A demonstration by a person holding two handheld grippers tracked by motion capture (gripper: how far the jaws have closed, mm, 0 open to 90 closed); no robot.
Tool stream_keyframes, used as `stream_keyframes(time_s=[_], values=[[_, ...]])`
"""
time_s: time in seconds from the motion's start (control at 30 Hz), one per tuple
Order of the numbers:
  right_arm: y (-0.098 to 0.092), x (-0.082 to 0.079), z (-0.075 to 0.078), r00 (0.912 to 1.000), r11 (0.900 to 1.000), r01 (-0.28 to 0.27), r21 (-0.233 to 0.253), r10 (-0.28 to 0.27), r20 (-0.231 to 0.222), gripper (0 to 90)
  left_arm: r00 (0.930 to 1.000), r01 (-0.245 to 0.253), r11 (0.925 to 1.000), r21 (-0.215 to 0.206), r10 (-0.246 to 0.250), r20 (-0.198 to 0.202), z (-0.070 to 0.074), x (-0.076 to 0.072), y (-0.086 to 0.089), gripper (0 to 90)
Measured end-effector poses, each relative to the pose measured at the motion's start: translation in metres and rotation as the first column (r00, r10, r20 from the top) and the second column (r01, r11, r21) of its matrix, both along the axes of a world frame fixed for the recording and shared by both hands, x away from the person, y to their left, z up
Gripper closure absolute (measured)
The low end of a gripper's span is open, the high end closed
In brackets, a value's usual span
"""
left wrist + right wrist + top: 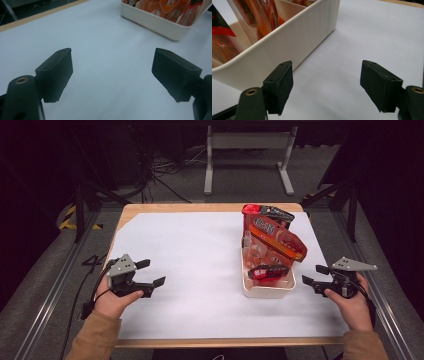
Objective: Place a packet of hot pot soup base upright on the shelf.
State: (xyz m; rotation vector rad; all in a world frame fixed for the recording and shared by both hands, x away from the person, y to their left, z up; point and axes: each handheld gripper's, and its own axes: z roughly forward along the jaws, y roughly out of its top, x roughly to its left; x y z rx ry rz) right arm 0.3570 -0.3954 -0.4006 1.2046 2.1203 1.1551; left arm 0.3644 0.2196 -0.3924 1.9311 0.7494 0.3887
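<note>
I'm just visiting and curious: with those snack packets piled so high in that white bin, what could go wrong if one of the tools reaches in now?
1. The snack packets stand tall and lean over the white bin; tugging one might drag others onto the table.
2. The right tool, open, sits close beside the bin wall; a careless approach could shove the light bin across the white sheet.
3. The left tool, also open, is far off, so it may not steady the bin in time.

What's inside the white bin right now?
The white bin holds red and orange snack packets standing upright, leaning above its rim, with a smaller red-and-black packet near the front. The packets hide the bin floor, so anything beneath them cannot be seen.
</note>
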Motion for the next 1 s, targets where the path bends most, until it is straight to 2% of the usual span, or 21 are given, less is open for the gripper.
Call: stream_keyframes(time_s=[0.13,0.2,0.23,0.27,0.33,0.4,0.53,0.57,0.63,0.67,0.73,0.77,0.8,0.83,0.9,0.93,1.0], values=[[-0.001,0.0,-0.003,1.0,1.0,0.0,0.005,0.0,0.002,26.0,0.999,-0.043,0.9988,-0.023,0.043,-0.007,-0.016,0.0,0.014,17.4],[-0.001,0.0,-0.005,1.0,1.0,0.001,0.005,-0.001,-0.003,25.8,0.9977,-0.065,0.9975,-0.027,0.064,-0.023,-0.025,0.001,0.018,17.3],[-0.001,0.0,-0.005,1.0,1.0,0.003,0.001,-0.003,-0.003,25.7,0.997,-0.065,0.9973,-0.035,0.063,-0.046,-0.03,0.002,0.019,17.2],[-0.001,0.0,-0.005,1.0,1.0,0.003,0.001,-0.003,-0.003,25.7,0.997,-0.065,0.9973,-0.035,0.063,-0.046,-0.03,0.002,0.019,17.1],[-0.001,0.0,-0.007,1.0,1.0,0.005,-0.004,-0.005,-0.003,25.4,0.9949,-0.079,0.996,-0.043,0.076,-0.066,-0.04,0.006,0.023,16.9],[-0.001,0.001,-0.009,1.0,1.0,0.007,-0.01,-0.007,-0.002,25.3,0.9928,-0.094,0.9953,-0.021,0.093,-0.075,-0.047,0.007,0.026,16.4],[0.001,0.003,-0.013,0.9999,1.0,0.001,-0.023,-0.002,-0.013,24.4,0.9899,-0.113,0.9927,-0.042,0.108,-0.092,-0.058,0.008,0.032,16.1],[0.002,0.003,-0.015,0.9998,1.0,0.003,-0.025,-0.003,-0.017,24.1,0.9892,-0.114,0.993,-0.028,0.111,-0.095,-0.059,0.008,0.032,16.0],[0.002,0.004,-0.018,0.9998,1.0,0.001,-0.031,-0.002,-0.021,23.9,0.9907,-0.115,0.9934,0.008,0.115,-0.072,-0.059,0.008,0.031,15.3],[0.002,0.004,-0.018,0.9998,1.0,0.001,-0.031,-0.002,-0.021,23.9,0.9907,-0.115,0.9934,0.008,0.115,-0.072,-0.059,0.008,0.031,15.2],[0.002,0.006,-0.022,0.9997,0.999,0.006,-0.042,-0.007,-0.022,23.5,0.9917,-0.127,0.9892,0.073,0.128,-0.01,-0.059,0.004,0.028,16.4],[0.002,0.007,-0.022,0.9997,0.999,0.008,-0.042,-0.009,-0.022,23.3,0.9921,-0.124,0.9882,0.089,0.125,-0.001,-0.059,0.003,0.027,16.2],[0.003,0.007,-0.023,0.9997,0.999,0.008,-0.042,-0.009,-0.022,23.1,0.9949,-0.098,0.9915,0.085,0.1,-0.014,-0.06,0.002,0.026,15.7],[0.004,0.008,-0.023,0.9997,0.999,0.006,-0.045,-0.007,-0.023,22.9,0.9951,-0.092,0.9917,0.089,0.095,-0.027,-0.06,0.002,0.025,15.4],[0.005,0.008,-0.024,0.9997,0.999,0.005,-0.047,-0.007,-0.025,22.7,0.9953,-0.089,0.9923,0.087,0.092,-0.03,-0.061,0.001,0.025,15.4],[0.005,0.009,-0.024,0.9997,0.999,0.002,-0.05,-0.004,-0.026,22.6,0.9956,-0.09,0.9921,0.087,0.092,-0.016,-0.062,0.0,0.025,15.4],[0.007,0.01,-0.026,0.9996,0.998,0.001,-0.059,-0.002,-0.029,22.5,0.9954,-0.092,0.9939,0.062,0.093,-0.022,-0.061,-0.001,0.027,15.4]])
